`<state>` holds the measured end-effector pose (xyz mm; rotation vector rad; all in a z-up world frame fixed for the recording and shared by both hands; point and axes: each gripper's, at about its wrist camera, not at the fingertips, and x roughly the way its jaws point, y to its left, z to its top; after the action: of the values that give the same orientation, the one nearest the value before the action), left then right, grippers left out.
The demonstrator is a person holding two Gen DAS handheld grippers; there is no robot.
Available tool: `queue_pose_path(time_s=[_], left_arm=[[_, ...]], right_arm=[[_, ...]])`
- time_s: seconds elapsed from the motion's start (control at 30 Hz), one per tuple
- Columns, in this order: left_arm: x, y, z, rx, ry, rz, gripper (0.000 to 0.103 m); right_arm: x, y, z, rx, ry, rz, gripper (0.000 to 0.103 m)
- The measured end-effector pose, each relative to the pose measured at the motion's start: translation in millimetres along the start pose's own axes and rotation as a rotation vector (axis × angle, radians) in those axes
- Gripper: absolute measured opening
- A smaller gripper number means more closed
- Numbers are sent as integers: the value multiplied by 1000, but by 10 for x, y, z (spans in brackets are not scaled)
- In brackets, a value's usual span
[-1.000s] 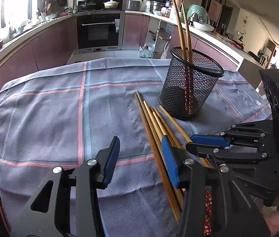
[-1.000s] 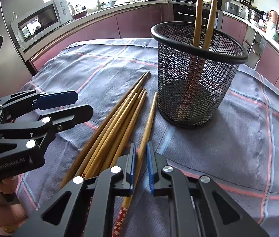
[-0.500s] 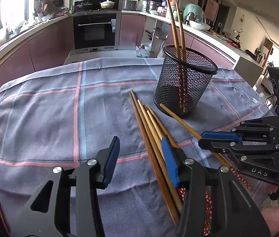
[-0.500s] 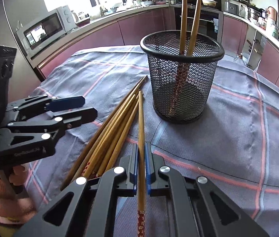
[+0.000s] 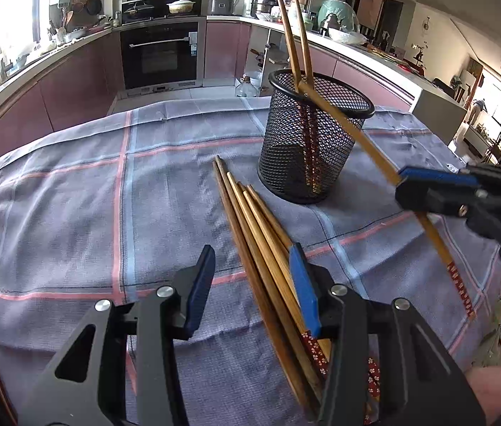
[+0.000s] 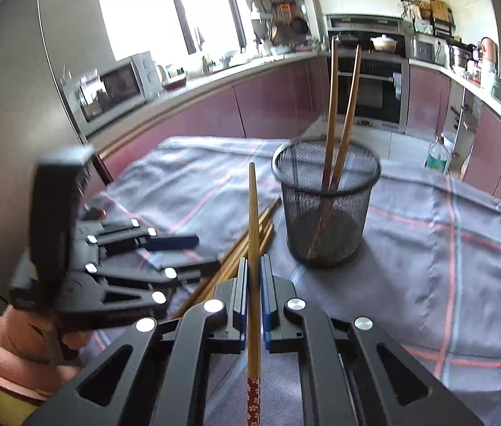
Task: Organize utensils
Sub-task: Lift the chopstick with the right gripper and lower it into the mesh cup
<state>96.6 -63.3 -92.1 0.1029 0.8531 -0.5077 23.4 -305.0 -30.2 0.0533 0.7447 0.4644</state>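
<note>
A black mesh cup point(image 5: 316, 142) point(image 6: 326, 213) stands on the checked cloth with two chopsticks upright in it. Several wooden chopsticks point(image 5: 261, 234) point(image 6: 247, 248) lie in a bundle beside the cup. My right gripper point(image 6: 253, 266) point(image 5: 406, 184) is shut on one chopstick point(image 6: 253, 234) point(image 5: 353, 131), lifted off the cloth, thin tip forward at about the cup's rim height. My left gripper point(image 5: 250, 284) is open and empty, low over the bundle's handle ends; its right finger rests beside them.
The grey checked cloth point(image 5: 73, 213) covers the table. Kitchen counters with an oven point(image 5: 161, 56) and a microwave point(image 6: 119, 85) lie beyond the table's far edge. The left gripper point(image 6: 144, 259) sits left of the bundle in the right wrist view.
My right gripper closed on one chopstick from the bundle and has lifted it up off the cloth toward the cup. The left gripper has stayed open in place.
</note>
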Motion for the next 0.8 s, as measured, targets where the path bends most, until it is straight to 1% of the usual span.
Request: queue_pose_path(time_s=[0.13,0.37,0.5,0.8], left_arm=[[34,-53,-10,18,12,-7,41],[87,-111,-28,35,31,-12,39],[103,-115,-19,32,34,-11,39],[97,-111,-36,26,37,-9,39]], right_arm=[[-158,-65,135,16,-71,-6,5],[-297,-147,365,32,-182,-14,6],[-304,-196,510,36,-229,-24,6],[-257,-315,920,45,-385,-47,6]])
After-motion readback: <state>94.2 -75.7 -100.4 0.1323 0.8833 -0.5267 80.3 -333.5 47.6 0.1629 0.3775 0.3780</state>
